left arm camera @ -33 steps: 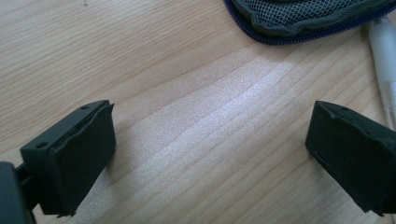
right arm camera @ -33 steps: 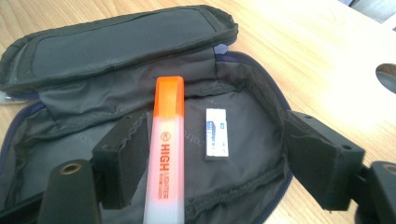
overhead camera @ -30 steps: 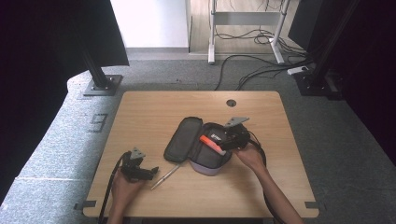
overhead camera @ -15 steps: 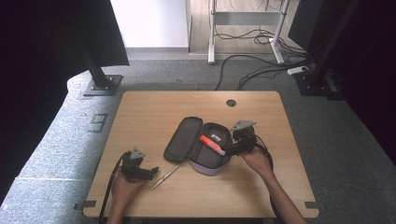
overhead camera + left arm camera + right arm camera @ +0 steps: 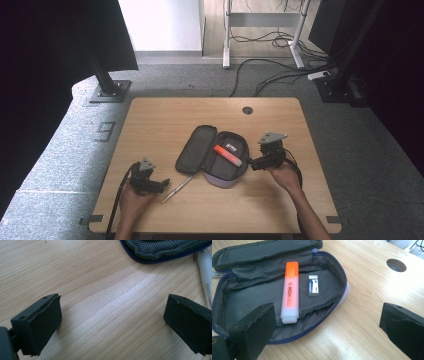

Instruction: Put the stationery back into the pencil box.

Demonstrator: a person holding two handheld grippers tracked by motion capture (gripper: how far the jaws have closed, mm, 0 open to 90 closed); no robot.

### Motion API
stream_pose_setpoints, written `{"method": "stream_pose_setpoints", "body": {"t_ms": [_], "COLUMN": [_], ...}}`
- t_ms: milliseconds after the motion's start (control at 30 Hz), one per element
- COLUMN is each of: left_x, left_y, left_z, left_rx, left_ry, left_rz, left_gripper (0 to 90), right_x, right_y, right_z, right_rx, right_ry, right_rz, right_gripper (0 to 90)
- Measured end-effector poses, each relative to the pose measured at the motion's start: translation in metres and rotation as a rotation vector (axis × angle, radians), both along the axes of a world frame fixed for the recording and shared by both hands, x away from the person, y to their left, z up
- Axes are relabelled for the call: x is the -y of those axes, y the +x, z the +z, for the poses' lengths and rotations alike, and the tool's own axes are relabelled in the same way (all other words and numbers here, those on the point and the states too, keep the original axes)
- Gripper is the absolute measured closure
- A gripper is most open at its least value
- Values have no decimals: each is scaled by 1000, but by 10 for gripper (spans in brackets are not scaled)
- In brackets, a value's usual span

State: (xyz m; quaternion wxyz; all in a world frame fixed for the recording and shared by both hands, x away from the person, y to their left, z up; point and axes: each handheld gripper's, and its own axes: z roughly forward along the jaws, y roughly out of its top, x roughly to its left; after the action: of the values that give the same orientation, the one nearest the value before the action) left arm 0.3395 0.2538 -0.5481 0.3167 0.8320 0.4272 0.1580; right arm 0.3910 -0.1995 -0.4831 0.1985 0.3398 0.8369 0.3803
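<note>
The right gripper (image 5: 253, 163), jaws just opened wide and empty, is held beside the open pencil case (image 5: 242, 302) containing an orange highlighter (image 5: 290, 298), while the left gripper (image 5: 164, 183) is likewise spread empty.

Colours showing on the light wood-grain table (image 5: 165, 120)

A dark grey pencil case (image 5: 262, 285) with blue zip edging is showing an orange highlighter (image 5: 291, 296) with a pale cap, a white-and-blue eraser (image 5: 313, 285); a whitish pen (image 5: 176, 189) is lying beside black grippers.

Both tongs are black. The left tongs (image 5: 159, 184), lower left of the high view, carry a grey three-cornered plate and a black cable. The right tongs (image 5: 251, 164), at centre right, match. Their pads (image 5: 253, 333) are blocky, with small holes; forearms are bare.
</note>
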Motion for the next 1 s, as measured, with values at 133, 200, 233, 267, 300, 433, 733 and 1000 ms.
{"method": "stream_pose_setpoints", "body": {"t_ms": [133,200,233,267,300,433,733,1000], "left_x": [0,0,0,0,0,0,0,0], "left_y": [0,0,0,0,0,0,0,0], "left_z": [0,0,0,0,0,0,0,0], "left_rx": [0,0,0,0,0,0,0,-1], "left_ry": [0,0,0,0,0,0,0,2], "left_rz": [-1,0,0,0,0,-1,-1,-4], "left_gripper": [14,14,14,14,14,14,14,5], "right_x": [8,11,13,15,17,23,37,43], "right_y": [-3,-5,-6,-7,-9,-14,-25,-34], "right_z": [-3,-4,-4,-5,-6,-9,-20,-36], "right_rx": [-2,0,0,-1,-1,3,-3,-24], "right_ry": [6,2,1,3,7,6,5,2], "right_rz": [-9,-15,-17,-20,-22,-29,-49,-70], "right_gripper": [11,13,14,15,17,20,21,21]}}
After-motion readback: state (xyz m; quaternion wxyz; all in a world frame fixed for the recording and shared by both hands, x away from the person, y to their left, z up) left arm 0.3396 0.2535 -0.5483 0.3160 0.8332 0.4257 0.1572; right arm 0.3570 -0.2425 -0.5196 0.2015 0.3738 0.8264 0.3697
